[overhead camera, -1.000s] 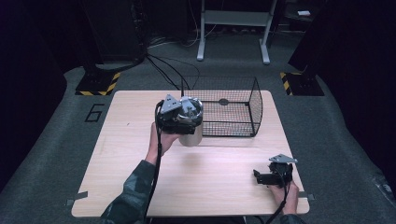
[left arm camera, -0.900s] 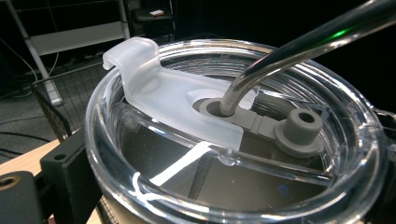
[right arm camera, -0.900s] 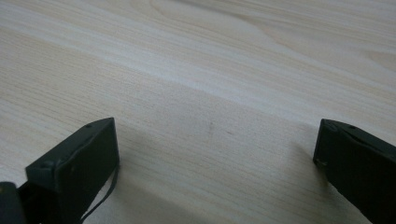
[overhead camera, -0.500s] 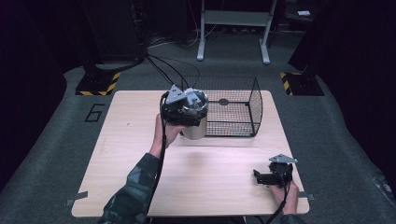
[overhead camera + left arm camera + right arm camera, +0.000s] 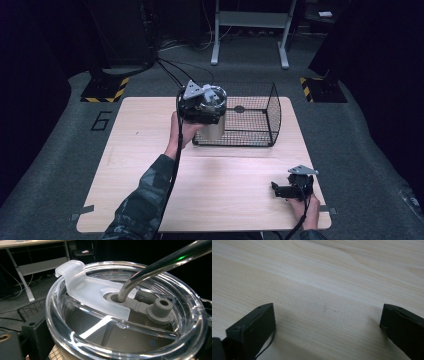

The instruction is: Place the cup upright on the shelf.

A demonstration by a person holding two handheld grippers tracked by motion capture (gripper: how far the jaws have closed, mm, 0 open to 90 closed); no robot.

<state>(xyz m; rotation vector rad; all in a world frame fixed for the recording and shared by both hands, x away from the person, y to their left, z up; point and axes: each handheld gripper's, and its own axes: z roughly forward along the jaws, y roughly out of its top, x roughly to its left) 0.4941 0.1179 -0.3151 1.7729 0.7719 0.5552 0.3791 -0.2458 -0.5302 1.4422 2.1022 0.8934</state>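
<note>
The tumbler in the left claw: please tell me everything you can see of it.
The tumbler has a pale metallic body and a clear plastic lid. The lid carries a frosted slider, a grey stopper and a bent metal straw through its hole. It stands upright at the near-left corner of the wire basket, with the left claw over its top. Whether it rests on the table is unclear.

The tumbler (image 5: 212, 131) stands at the wire basket's (image 5: 260, 115) left end (just at its open side); the right gripper (image 5: 292, 189) rests on the table's (image 5: 140, 150) near right corner
</note>
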